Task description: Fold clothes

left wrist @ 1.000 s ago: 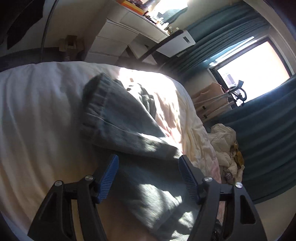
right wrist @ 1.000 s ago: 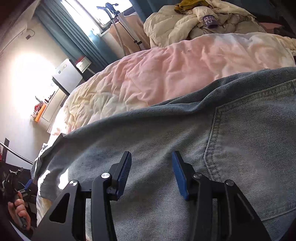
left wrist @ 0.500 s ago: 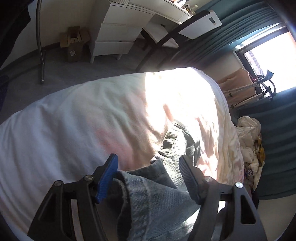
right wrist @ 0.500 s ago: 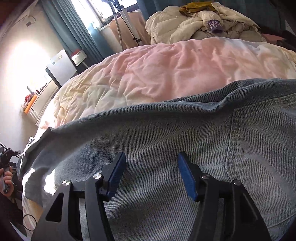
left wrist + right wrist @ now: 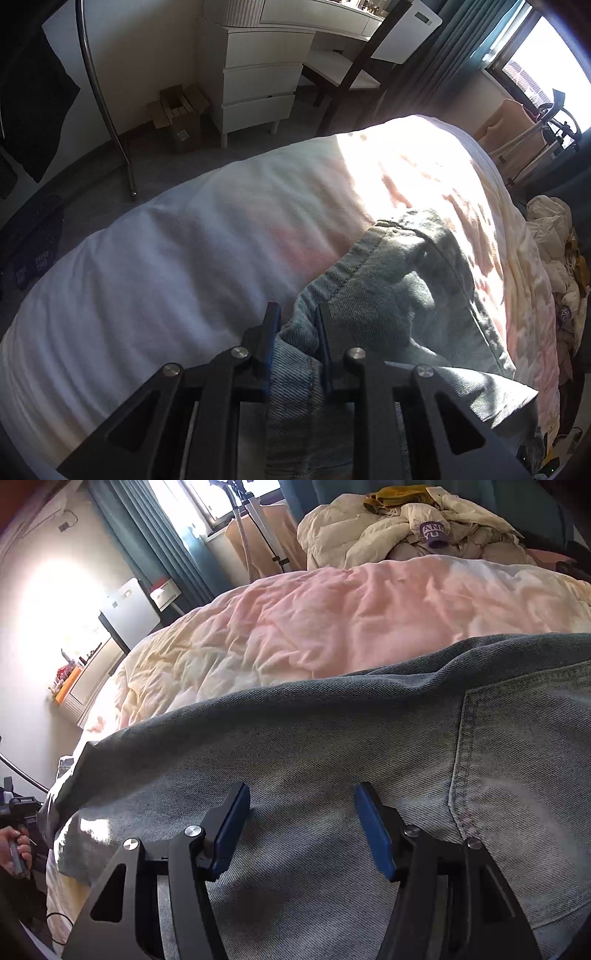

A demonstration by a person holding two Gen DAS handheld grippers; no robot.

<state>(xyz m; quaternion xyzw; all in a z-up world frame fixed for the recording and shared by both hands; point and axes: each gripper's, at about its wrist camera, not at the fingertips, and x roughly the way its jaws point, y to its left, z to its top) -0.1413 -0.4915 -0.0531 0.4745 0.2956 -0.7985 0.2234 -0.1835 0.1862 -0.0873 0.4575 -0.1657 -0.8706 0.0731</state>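
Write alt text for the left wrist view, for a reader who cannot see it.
The left gripper is shut on a bunched edge of light blue jeans lying on a white duvet, partly in bright sunlight. Beyond the bed stand a white drawer unit, a cardboard box on the grey floor, and teal curtains beside a window.

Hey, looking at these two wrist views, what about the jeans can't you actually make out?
- Left wrist view: the denim under the left tongs is hidden by their black frame, and the jeans run off the bottom edge.
- Right wrist view: the back pocket is cut by the right edge; the right tongs cover denim below.
- Whether the jeans' legs are folded: not visible.
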